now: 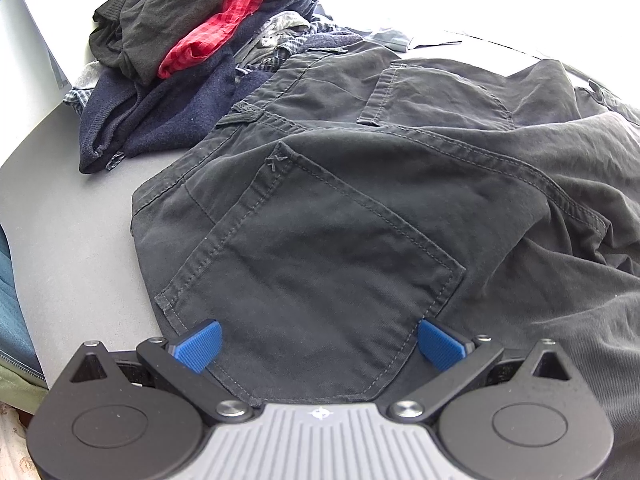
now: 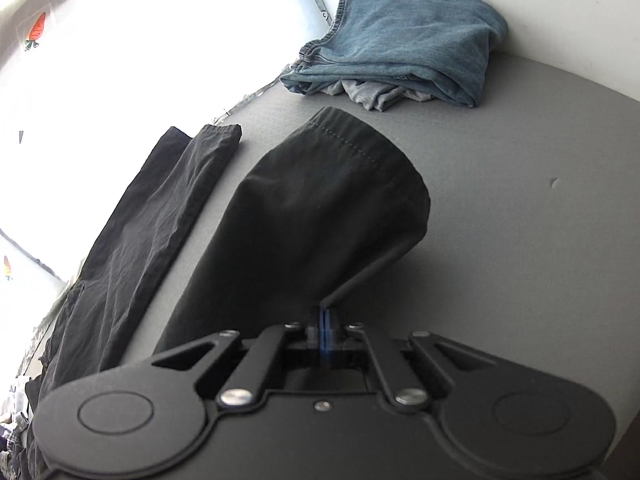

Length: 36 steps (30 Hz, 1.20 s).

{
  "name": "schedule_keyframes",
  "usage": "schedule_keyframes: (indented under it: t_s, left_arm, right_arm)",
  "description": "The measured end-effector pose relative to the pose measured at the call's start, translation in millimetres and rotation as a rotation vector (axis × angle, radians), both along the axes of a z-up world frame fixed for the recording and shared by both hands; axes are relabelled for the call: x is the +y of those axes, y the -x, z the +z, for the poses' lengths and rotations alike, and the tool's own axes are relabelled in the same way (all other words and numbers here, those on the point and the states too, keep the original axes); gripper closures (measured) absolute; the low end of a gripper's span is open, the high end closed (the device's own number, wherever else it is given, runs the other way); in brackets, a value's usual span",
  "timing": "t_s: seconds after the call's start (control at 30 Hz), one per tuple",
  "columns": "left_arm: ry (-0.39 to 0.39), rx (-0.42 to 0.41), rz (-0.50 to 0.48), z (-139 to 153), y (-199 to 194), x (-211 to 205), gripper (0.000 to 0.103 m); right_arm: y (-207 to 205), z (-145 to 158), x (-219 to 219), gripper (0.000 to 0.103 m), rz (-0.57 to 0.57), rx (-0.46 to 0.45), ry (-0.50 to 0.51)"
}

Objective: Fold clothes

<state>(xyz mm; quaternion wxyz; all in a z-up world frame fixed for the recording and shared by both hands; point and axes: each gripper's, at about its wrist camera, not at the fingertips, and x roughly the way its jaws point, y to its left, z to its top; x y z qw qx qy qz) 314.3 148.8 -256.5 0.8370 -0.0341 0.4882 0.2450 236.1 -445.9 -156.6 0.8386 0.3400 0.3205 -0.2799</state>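
While spread flat across the grey worktop [image 1: 76, 240]: dark trousers [image 1: 360, 208], seat side up, both back pockets showing. Left hand-held gripper [image 1: 319, 344] low over the seat, blue pads [image 1: 200, 345] spread wide to either side of the near back pocket [image 1: 312, 280], gripping nothing. Just beyond the waistband, touching it: a heap of unfolded clothes [image 1: 192, 56], with black, red-check and navy pieces.

Seen from the right wrist: right hand-held gripper [image 2: 325, 326] pressed together on the edge of one trouser leg [image 2: 320, 216], raising it clear of the worktop so the hem [image 2: 352, 136] hangs open beyond the fingertips. Other trouser leg [image 2: 160, 216] lying flat to the left, apart from the raised one. Far back, against the wall: folded blue jeans [image 2: 404, 44] on top of a grey garment.

Likely step in hand: carrying the raised leg over onto the flat one. Risks from here: a thin pinch on a single edge, so possible slipping mid-swing; nothing pinning the seat, so possible dragging and bunching of the whole garment; waistband possibly catching the nearby heap and pulling pieces along.
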Motion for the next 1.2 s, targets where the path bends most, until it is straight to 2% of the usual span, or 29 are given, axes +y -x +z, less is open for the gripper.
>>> schedule_keyframes:
  t_s: [0.13,0.2,0.3,0.33,0.37,0.4,0.47,0.53,0.63,0.67,0.8,0.93,0.97,1.0,1.1,1.2]
  left_arm:
    - [0.001,0.03,-0.03,1.2,-5.2,1.6,0.0]
    - [0.0,0.039,-0.042,1.5,-6.7,1.7,0.0]
    - [0.001,0.044,-0.048,1.5,-7.4,2.0,0.0]
    - [0.002,0.044,-0.048,1.5,-7.3,2.2,0.0]
    - [0.003,0.044,-0.05,1.5,-7.4,2.2,0.0]
    - [0.002,0.045,-0.054,1.5,-7.5,2.2,0.0]
    - [-0.003,0.05,-0.063,1.7,-8.1,1.7,0.0]
    - [-0.008,0.054,-0.059,1.9,-8.8,0.4,0.0]
    - [-0.025,0.056,-0.044,1.9,-9.1,-3.3,0.0]
    - [-0.038,0.055,-0.041,1.9,-8.9,-5.5,0.0]
    - [-0.116,0.06,-0.053,2.0,-9.7,-18.1,0.0]
    - [-0.154,0.064,-0.036,2.3,-10.4,-24.3,0.0]
    - [-0.158,0.064,-0.028,2.3,-10.3,-25.1,0.0]
    - [-0.16,0.062,-0.016,2.3,-10.1,-25.9,0.0]
    - [-0.18,0.057,0.019,1.9,-9.8,-30.8,0.0]
    - [-0.229,0.063,0.032,1.0,-11.0,-39.6,0.0]
  right_arm:
    - [42.5,69.6,17.1,0.102,-0.013,-0.129,0.073]
    - [64.0,87.8,28.2,0.102,-0.029,-0.12,0.121]
    - [82.5,61.0,33.4,0.102,-0.043,0.079,0.186]
    - [86.4,35.6,31.5,0.102,-0.036,0.185,0.178]
    - [90.5,11.2,29.4,0.102,-0.031,0.281,0.163]
    - [95.7,-8.3,26.4,0.102,-0.035,0.334,0.122]
    - [109.0,-36.9,19.4,0.102,-0.051,0.392,0.034]
    - [114.4,-36.2,13.1,0.1,-0.064,0.377,0.014]
    - [113.5,-18.3,2.8,0.084,-0.068,0.316,0.06]
    - [112.2,-11.5,-1.1,0.078,-0.063,0.293,0.087]
    - [104.9,0.8,-22.5,0.069,-0.048,0.229,0.126]
    - [86.3,8.4,-43.5,0.061,-0.031,0.239,0.252]
    - [79.1,9.6,-50.4,0.057,-0.026,0.241,0.274]
    - [72.0,6.9,-61.3,0.051,-0.007,0.223,0.261]
    - [51.9,-5.9,-95.7,0.044,0.048,0.165,0.194]
    - [25.5,-32.3,-127.6,0.043,0.083,0.15,0.09]
